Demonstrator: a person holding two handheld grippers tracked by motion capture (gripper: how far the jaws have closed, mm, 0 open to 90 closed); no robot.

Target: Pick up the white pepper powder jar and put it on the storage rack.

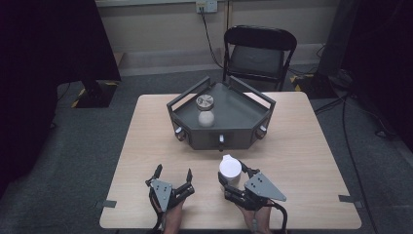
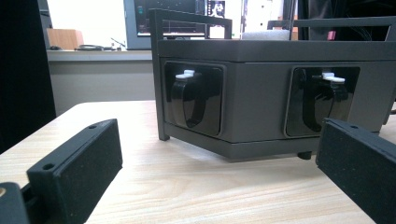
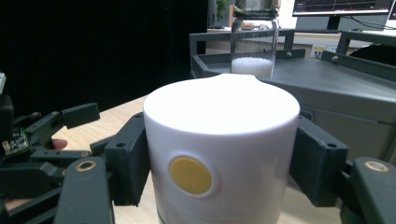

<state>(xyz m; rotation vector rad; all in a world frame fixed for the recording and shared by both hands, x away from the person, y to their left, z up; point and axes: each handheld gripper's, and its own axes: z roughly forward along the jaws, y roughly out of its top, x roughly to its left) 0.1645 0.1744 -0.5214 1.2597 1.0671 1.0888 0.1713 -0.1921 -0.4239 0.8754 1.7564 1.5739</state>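
Here, one left gripper (image 1: 173,176) rests in front of the grey tray (image 1: 243,114), jaws apart and holding nothing. Beside it, one right gripper (image 1: 235,174) is clamped on one white cup (image 1: 230,169). One jar (image 1: 206,111) stands in the tray.

A black folding chair (image 1: 259,56) stands beyond the wooden table (image 1: 302,141).

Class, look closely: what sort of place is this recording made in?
Probably a lab or test room: a plain wooden table bearing a grey tray rig, black curtains at the sides, and monitors behind.
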